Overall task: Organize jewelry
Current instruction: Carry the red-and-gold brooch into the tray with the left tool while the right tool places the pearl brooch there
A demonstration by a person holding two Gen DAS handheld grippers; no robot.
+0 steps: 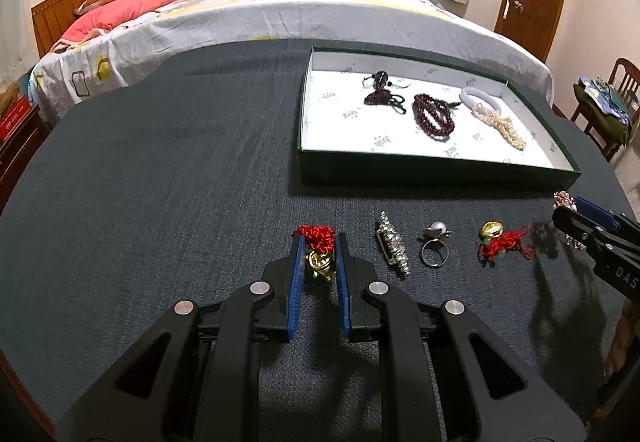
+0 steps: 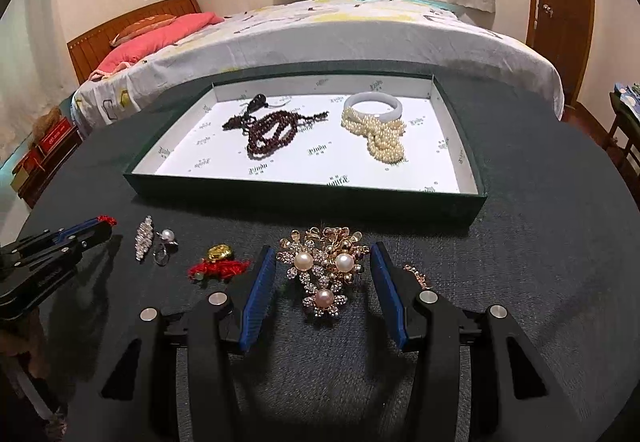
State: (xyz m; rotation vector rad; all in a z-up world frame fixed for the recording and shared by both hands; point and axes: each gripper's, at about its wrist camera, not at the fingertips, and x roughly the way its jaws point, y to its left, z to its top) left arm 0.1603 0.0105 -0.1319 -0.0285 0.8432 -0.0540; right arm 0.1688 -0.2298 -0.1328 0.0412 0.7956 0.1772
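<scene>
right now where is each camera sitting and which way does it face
Left wrist: rides on the left tongs, facing forward over the dark table toward the tray and bed; its own blue-padded fingers straddle a gold charm with red cord, and the right tongs show at the right edge.
Right wrist: rides on the right tongs, facing the same way; its fingers flank a pearl brooch, with the left tongs at the left edge.
Shared: tray, pearl ring, bed.

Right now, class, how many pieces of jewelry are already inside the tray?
4: dark pendant far left, garnet bead strand beside it, white bangle far right, and pearl strand touching the bangle. Nothing appears hidden.
</scene>
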